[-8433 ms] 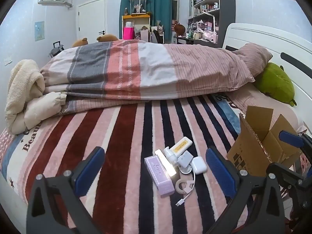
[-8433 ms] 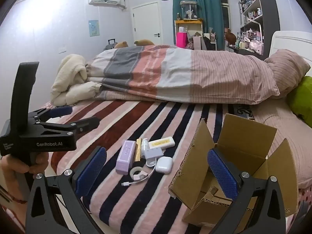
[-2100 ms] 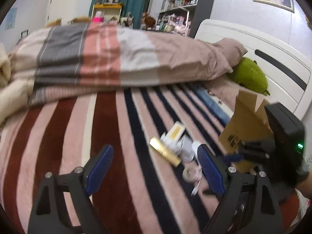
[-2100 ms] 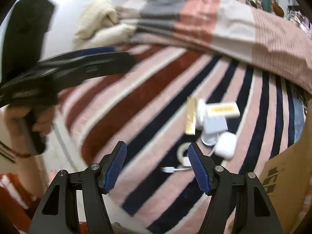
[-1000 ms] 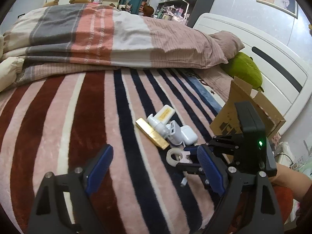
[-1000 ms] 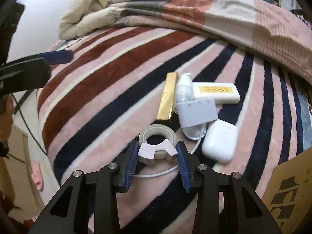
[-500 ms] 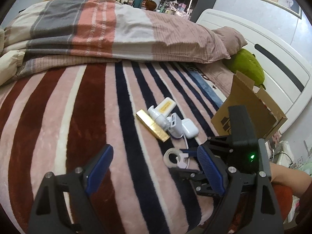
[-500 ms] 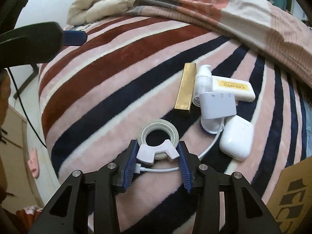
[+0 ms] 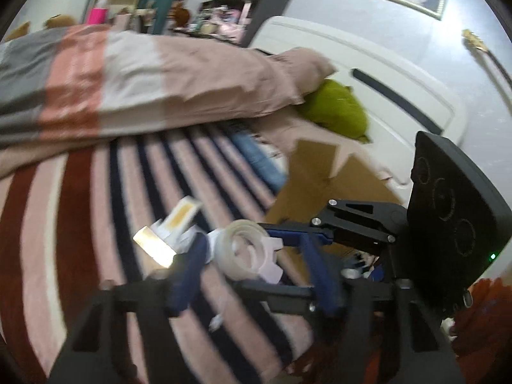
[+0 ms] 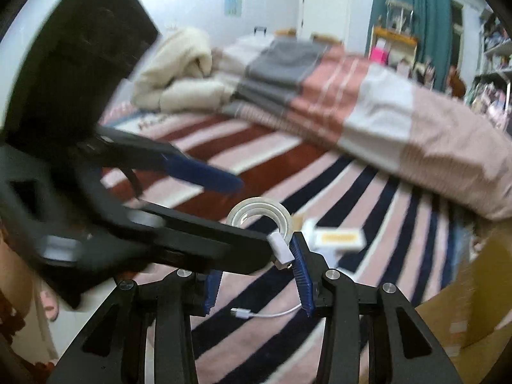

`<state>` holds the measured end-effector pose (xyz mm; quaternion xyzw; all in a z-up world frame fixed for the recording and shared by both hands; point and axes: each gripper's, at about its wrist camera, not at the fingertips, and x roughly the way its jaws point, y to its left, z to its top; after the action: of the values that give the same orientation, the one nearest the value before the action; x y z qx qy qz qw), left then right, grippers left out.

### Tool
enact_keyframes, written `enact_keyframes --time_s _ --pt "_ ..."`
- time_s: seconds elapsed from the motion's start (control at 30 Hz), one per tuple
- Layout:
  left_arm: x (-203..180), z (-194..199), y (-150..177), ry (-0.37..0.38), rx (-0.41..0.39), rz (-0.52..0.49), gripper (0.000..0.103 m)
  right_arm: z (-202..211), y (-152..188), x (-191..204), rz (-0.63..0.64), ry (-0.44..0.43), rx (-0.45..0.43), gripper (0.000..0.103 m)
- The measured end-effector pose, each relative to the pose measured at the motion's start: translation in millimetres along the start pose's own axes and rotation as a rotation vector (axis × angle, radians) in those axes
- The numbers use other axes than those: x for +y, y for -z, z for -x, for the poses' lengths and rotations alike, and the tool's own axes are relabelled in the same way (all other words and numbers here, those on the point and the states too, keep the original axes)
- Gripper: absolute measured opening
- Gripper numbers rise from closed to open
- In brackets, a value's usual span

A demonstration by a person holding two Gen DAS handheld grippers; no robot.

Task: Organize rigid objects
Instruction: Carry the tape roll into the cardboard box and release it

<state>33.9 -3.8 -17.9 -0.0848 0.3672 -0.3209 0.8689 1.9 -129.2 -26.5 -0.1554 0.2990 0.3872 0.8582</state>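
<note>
A clear tape roll in its pale dispenser hangs above the striped blanket, lifted off it. My right gripper is shut on the dispenser's white cutter end. In the left wrist view the right gripper reaches in from the right. My left gripper straddles the roll and its jaws are closing; a gap still shows beside its pads. From the right wrist, the left gripper spans the tape roll from the left. A cream tube and a gold bar lie on the blanket behind.
An open cardboard box stands at the right on the bed, also low right in the right wrist view. A white cable trails on the blanket. A folded duvet, green plush and white headboard lie beyond.
Both grippers rose and tilted up. The tape came off the blanket in the right gripper. The left gripper moved in around the roll and its jaws narrowed.
</note>
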Motion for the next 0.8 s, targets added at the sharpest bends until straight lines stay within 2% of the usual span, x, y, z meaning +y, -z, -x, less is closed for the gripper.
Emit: enact_keyframes --time_s 0.1,0.33,0.47,0.63,0.67,0.7,0.73,0.77,0.8 --pt "-24 -12 -27 -0.010 -0.010 -0.072 0.033 24 -10 -11 0.001 0.065 -0.031 0.036" --pt "-82 -71 -71 0.048 0.048 -0.178 0.033 67 -1 -70 -0.100 0.190 -0.044 0.036" --pt "-107 -109 -86 0.078 0.105 -0.205 0.033 84 13 -106 -0.172 0.247 -0.010 0.036" --pt "-127 -148 -95 0.075 0.176 -0.229 0.033 93 31 -142 -0.241 0.288 0.067 0.036" --pt "-130 -154 -96 0.074 0.190 -0.232 0.034 94 34 -146 -0.251 0.292 0.083 0.036" --pt "-132 -157 -96 0.072 0.197 -0.235 0.044 94 37 -151 -0.263 0.295 0.100 0.036" --pt "-133 -160 -96 0.062 0.198 -0.241 0.058 95 40 -155 -0.273 0.297 0.114 0.036" --pt "-135 -160 -96 0.054 0.189 -0.247 0.064 93 43 -159 -0.283 0.296 0.140 0.039" --pt "-136 -160 -95 0.046 0.180 -0.255 0.071 91 44 -162 -0.288 0.297 0.151 0.051"
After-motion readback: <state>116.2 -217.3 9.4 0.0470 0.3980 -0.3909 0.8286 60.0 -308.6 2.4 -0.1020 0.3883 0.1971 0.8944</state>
